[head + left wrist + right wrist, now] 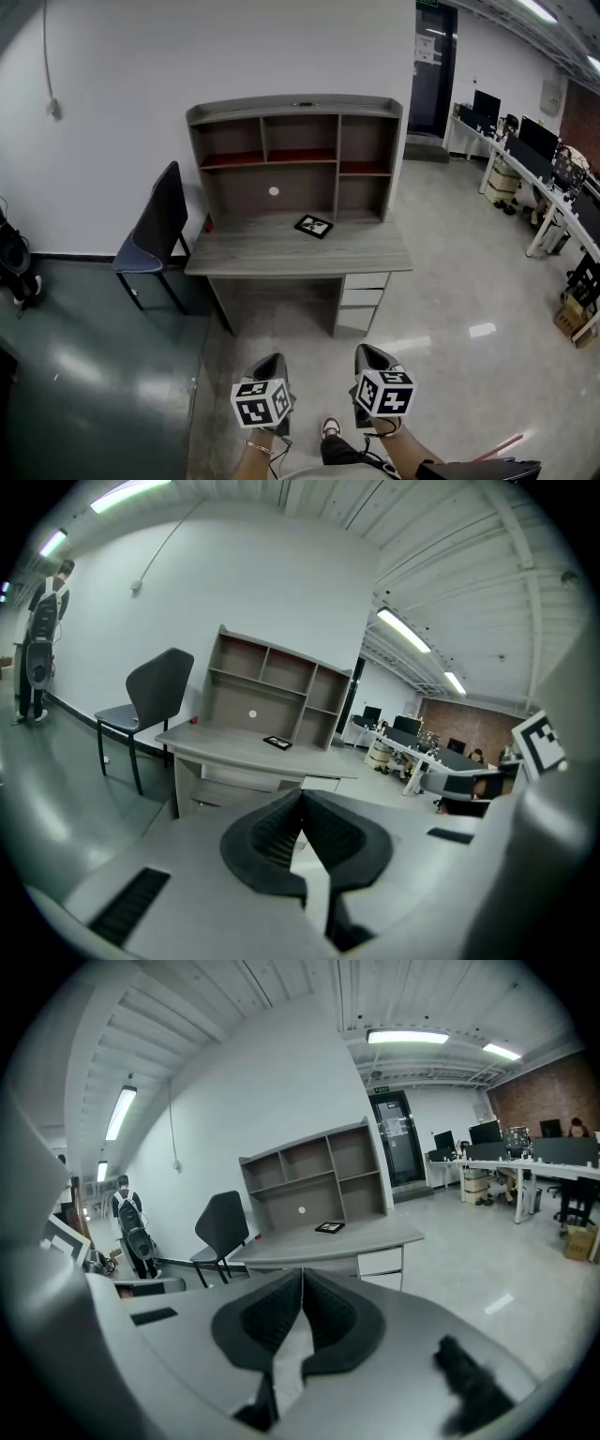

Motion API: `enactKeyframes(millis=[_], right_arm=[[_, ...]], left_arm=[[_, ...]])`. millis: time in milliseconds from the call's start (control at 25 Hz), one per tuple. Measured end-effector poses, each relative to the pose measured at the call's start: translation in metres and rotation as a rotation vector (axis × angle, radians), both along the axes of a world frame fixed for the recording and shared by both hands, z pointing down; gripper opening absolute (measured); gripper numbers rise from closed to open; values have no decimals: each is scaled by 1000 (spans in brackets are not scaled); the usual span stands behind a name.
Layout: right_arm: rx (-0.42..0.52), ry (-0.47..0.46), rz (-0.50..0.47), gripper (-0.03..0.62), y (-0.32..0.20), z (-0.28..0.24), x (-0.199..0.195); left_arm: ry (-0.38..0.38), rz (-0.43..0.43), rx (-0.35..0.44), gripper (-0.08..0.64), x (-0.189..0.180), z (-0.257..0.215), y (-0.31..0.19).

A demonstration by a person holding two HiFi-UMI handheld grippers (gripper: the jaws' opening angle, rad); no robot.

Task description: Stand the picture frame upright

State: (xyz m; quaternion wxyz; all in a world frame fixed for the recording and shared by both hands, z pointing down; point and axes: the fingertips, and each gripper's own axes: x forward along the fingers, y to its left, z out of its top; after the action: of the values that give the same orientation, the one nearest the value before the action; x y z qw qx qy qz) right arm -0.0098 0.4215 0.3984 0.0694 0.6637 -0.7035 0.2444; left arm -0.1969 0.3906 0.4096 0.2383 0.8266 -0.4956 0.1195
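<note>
Picture frame [314,226] flat on the bench [281,255] below its shelves [300,155], well apart from left hand-held gripper [272,362] and right hand-held gripper [367,352], both closed on nothing.

Left hand-held gripper [273,360] and right hand-held gripper [368,352] side by side, jaws together, both empty

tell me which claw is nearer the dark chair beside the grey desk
Left. The left claw is back and right of the dark chair; the right claw farther right.
</note>
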Motion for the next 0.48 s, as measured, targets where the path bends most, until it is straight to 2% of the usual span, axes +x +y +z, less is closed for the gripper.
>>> enactKeyframes(millis=[200,480], right_arm=[[-4,-24,31,32,-35,5,21],[-6,-20,24,32,-98,3,46]], left_arm=[[-15,2,7,12,13,-2,-38],[-12,-21,4,12,30,-3,-96]])
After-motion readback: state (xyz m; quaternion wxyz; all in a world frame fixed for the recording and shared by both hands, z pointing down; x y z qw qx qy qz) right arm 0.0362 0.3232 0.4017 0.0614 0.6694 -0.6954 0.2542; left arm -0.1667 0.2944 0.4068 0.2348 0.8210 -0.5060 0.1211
